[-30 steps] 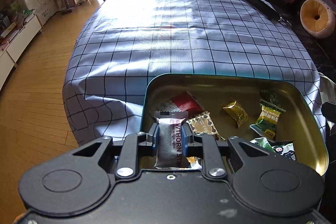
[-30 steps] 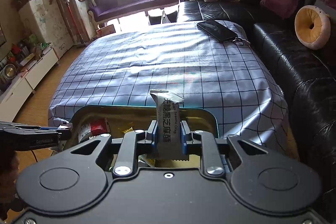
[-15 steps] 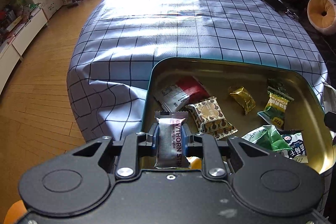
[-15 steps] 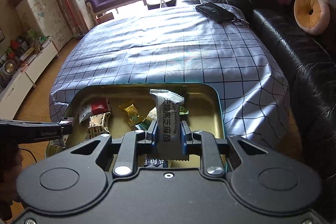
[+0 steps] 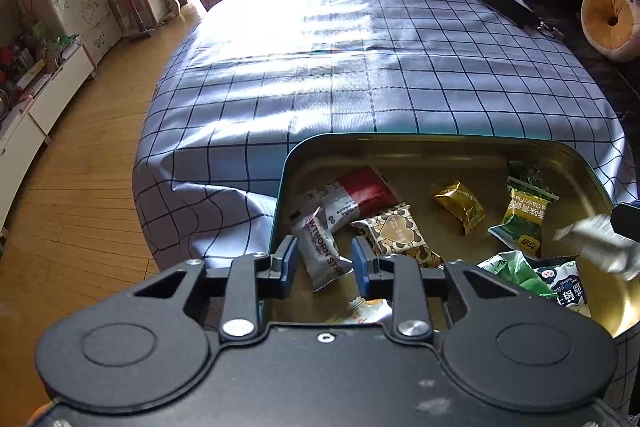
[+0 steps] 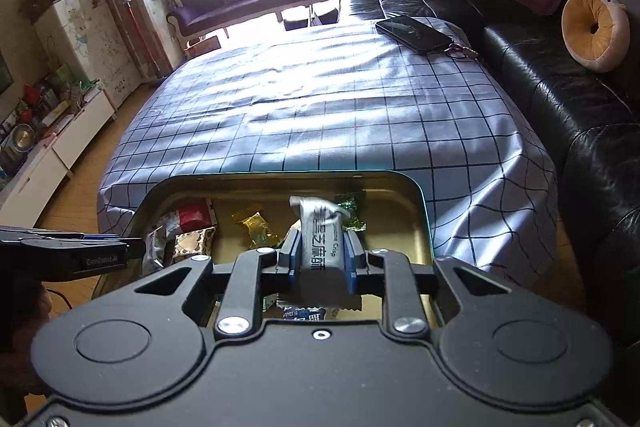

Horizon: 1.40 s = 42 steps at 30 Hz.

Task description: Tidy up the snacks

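A teal tin with a gold inside [image 5: 289, 167] sits at the near end of the checked table and holds several snack packets. My left gripper [image 5: 322, 261] hangs over its near left corner, jaws opening. The grey hawthorn strip packet [image 5: 320, 251] lies tilted between the pads, free of both. My right gripper [image 6: 321, 245] is over the tin's near right part, jaws opening too. The grey-white sesame crisp packet [image 6: 320, 239] stands between its pads, its lower end blurred as it slips. From the left wrist view this packet [image 5: 596, 247] is a blur above the tin's right side.
In the tin lie a red-white packet [image 5: 352, 195], a brown heart-print packet [image 5: 396, 235], a gold candy [image 5: 458, 205] and green packets [image 5: 522, 219]. A phone with keys [image 6: 414, 33] lies at the table's far right. A black sofa [image 6: 560, 99] runs along the right, wooden floor [image 5: 72, 187] on the left.
Both pairs of jaws have parted. The hawthorn packet, held upright before, has tipped left and come loose from the left pads. The right packet has started sliding down. More of the tin's inside shows.
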Each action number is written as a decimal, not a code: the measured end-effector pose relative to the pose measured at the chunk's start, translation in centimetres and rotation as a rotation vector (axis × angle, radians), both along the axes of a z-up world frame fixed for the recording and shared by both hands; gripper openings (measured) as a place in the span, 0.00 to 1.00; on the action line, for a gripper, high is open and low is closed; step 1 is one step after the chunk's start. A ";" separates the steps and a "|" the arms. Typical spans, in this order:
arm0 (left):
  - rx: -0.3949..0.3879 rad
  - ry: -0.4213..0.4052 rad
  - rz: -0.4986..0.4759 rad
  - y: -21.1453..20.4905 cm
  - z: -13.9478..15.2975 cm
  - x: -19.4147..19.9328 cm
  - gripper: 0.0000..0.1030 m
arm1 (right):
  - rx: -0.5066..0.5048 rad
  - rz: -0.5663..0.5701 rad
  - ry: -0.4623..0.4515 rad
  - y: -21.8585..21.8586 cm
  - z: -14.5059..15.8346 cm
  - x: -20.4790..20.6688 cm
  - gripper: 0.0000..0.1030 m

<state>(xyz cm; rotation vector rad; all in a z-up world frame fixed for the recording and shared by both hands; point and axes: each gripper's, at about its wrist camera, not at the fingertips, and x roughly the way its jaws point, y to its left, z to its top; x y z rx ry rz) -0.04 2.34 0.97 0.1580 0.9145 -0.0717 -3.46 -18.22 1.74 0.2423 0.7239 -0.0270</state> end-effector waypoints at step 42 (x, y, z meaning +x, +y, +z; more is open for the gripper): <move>-0.015 0.035 0.014 0.1 -1.2 -1.9 0.32 | -0.040 0.004 0.094 2.0 -1.2 -0.9 0.33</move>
